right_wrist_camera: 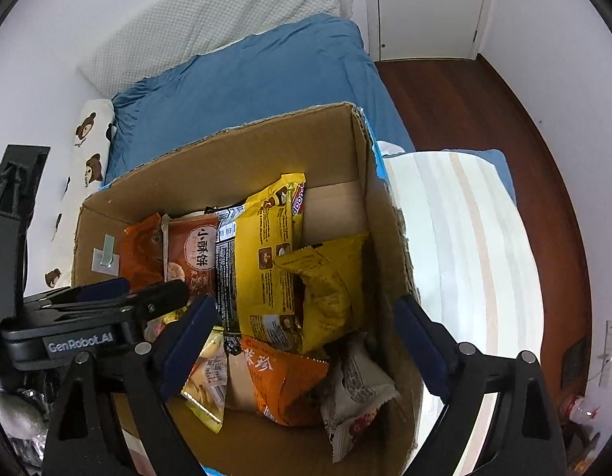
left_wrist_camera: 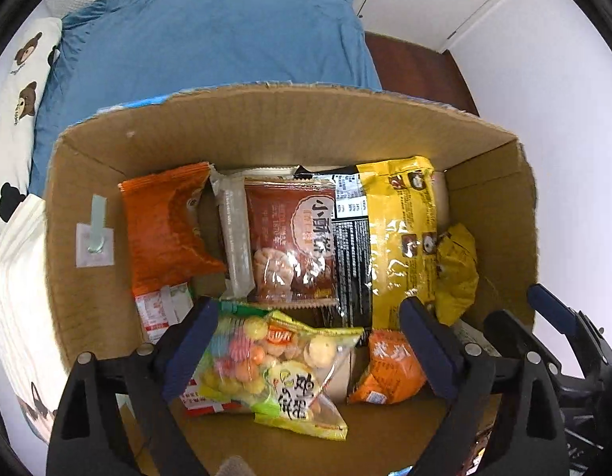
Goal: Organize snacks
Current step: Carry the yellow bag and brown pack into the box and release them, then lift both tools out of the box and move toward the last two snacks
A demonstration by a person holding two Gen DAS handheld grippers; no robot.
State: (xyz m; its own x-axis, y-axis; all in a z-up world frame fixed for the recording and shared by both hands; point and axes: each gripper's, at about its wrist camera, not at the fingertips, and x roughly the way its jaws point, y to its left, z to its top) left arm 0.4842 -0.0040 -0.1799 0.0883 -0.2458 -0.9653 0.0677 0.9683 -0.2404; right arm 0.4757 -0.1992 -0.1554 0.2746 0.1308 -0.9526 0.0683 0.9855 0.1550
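Cardboard box (left_wrist_camera: 266, 127), open-topped, set on a bed with a blue sheet (left_wrist_camera: 210, 31); a bear-print pillow (left_wrist_camera: 16, 91) lies at the left of the bed and a striped white board (right_wrist_camera: 464, 246) just beside the box's right wall. Contents, back row, standing side by side: orange packet (left_wrist_camera: 167, 230), clear-wrapped bar (left_wrist_camera: 236, 234), red-brown pastry packet (left_wrist_camera: 294, 238), black packet (left_wrist_camera: 351, 254), large yellow bag (left_wrist_camera: 401, 238), with a smaller crumpled yellow bag (left_wrist_camera: 458, 269) against its right side. Contents, front, lying flat on the box floor: clear bag of coloured round sweets (left_wrist_camera: 266, 365), small orange pouch (left_wrist_camera: 389, 369), and a grey-white wrapped cake (right_wrist_camera: 357, 388) near the right wall. Left gripper (left_wrist_camera: 306, 341): pointed steeply down into the box, jaws apart, the sweets bag lying between and below them, pads not pressing on it. Right gripper (right_wrist_camera: 306, 341): likewise pointed down, jaws spread wide over the orange pouch and the wrapped cake, gripping nothing. The left gripper's body shows at the left edge of the right wrist view.
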